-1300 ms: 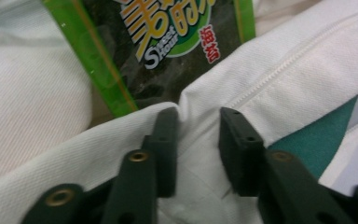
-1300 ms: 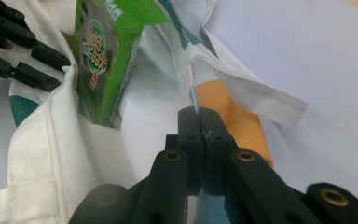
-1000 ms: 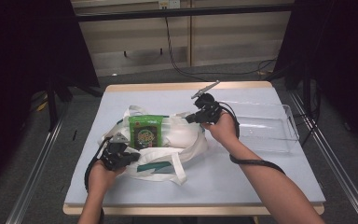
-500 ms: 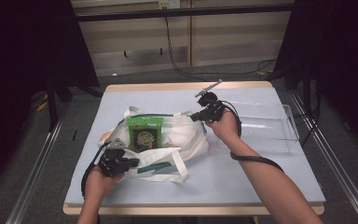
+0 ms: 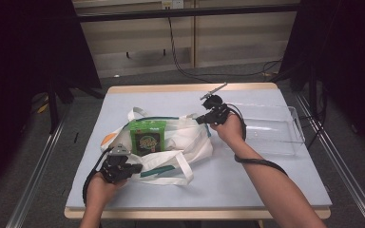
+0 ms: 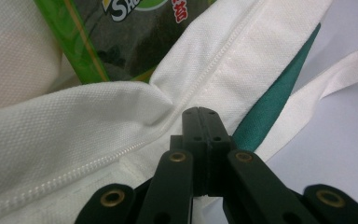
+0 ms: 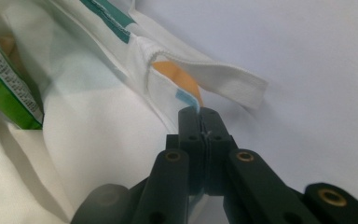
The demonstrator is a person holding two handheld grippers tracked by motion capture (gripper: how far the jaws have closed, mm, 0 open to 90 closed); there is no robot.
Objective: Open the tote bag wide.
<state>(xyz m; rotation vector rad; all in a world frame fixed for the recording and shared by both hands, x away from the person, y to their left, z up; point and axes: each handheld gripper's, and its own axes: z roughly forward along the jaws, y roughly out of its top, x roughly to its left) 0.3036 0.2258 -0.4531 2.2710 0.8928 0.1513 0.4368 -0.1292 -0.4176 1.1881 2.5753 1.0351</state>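
On the worktop (image 5: 266, 180) my left tongs (image 6: 199, 116) have dragged the bag's (image 5: 190, 137) near rim toward me, right tongs (image 7: 199, 119) also clamped on its rim, mouth wider around the green packet (image 5: 147, 137).

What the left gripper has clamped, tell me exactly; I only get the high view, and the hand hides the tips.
Observer: The left gripper is shut on the rim of the white bag, right at a stitched seam; the fabric puckers at the tips.
Operator: Now report the hold of the right gripper.
Observer: It is shut on the bag's edge, just below an orange patch under a white strap end.
Operator: Read me the green packet.
Observer: The left gripper view shows white letters "Sh" and red characters on its dark front; the rest is cut off.
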